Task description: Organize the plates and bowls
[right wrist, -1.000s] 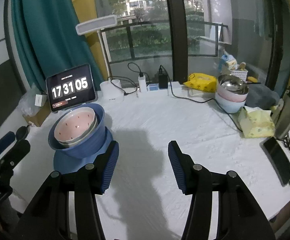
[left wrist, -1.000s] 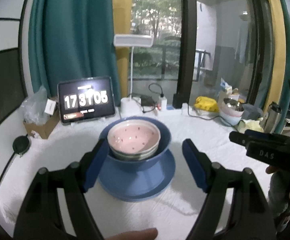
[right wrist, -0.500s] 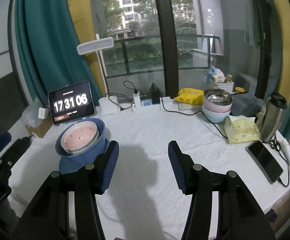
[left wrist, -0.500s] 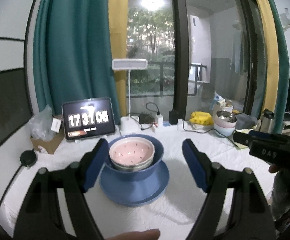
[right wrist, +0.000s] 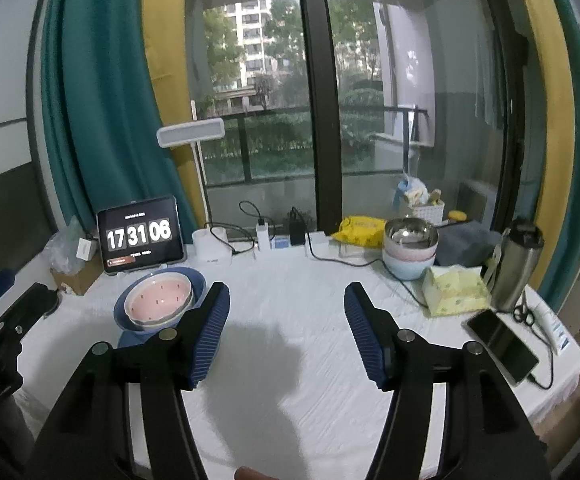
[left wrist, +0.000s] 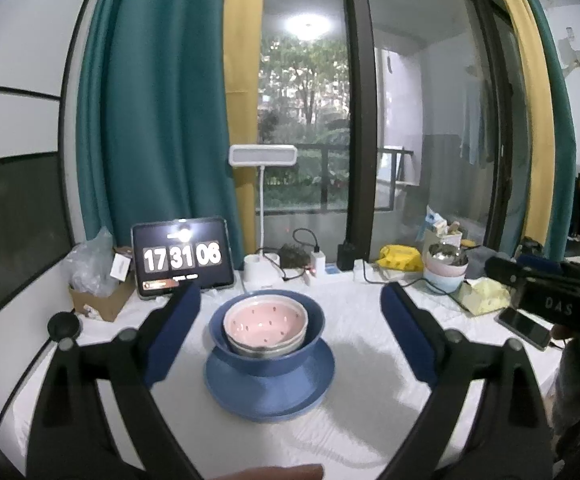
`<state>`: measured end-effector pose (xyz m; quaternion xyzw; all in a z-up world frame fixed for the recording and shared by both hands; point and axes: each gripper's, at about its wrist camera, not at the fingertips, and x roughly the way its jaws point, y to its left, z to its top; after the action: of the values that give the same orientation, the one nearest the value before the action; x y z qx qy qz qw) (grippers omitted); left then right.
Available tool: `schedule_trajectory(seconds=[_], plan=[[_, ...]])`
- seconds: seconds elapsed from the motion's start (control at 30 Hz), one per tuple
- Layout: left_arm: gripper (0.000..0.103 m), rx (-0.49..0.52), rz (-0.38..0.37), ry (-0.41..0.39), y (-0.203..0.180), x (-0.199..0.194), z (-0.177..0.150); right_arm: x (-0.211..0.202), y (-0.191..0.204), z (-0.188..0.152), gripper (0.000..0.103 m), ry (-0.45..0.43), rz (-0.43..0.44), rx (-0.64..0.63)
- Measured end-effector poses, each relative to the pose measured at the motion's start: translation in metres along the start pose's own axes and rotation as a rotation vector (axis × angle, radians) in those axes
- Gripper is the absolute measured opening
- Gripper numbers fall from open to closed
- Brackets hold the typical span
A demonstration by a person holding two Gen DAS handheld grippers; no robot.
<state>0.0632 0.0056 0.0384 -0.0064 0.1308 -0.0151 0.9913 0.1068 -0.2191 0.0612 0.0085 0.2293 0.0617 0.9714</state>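
A lived-in home room beside a balcony: teal curtains (right wrist: pixel 102 120) frame a glass door, laundry hangs outside, and the white-clothed table (right wrist: pixel 290 292) carries a desk lamp (right wrist: pixel 191 132), tissue pack (right wrist: pixel 456 290), phone (right wrist: pixel 502 344) and thermos (right wrist: pixel 516 264) along its far and right edges

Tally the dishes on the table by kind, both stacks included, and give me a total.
Plates: 1, the blue plate under the near stack.
Bowls: 6. Near stack: blue bowl, pink dotted bowl, pale bowl beneath it. Far stack: steel bowl, pink bowl, light blue bowl.
Total: 7
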Motion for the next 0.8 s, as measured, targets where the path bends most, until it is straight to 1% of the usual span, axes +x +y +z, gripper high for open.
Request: schedule_trajectory(seconds=[0.23, 0.8], plan=[[0.093, -0.017, -0.004, -0.023, 0.005, -0.011, 0.007, -0.016, 0.000, 0.003, 0.064, -0.034, 0.001, -0.008], [0.093, -0.021, -0.009, -0.061, 0.008, -0.030, 0.010, -0.041, 0.003, 0.004, 0.064, -0.083, -0.006, -0.019]])
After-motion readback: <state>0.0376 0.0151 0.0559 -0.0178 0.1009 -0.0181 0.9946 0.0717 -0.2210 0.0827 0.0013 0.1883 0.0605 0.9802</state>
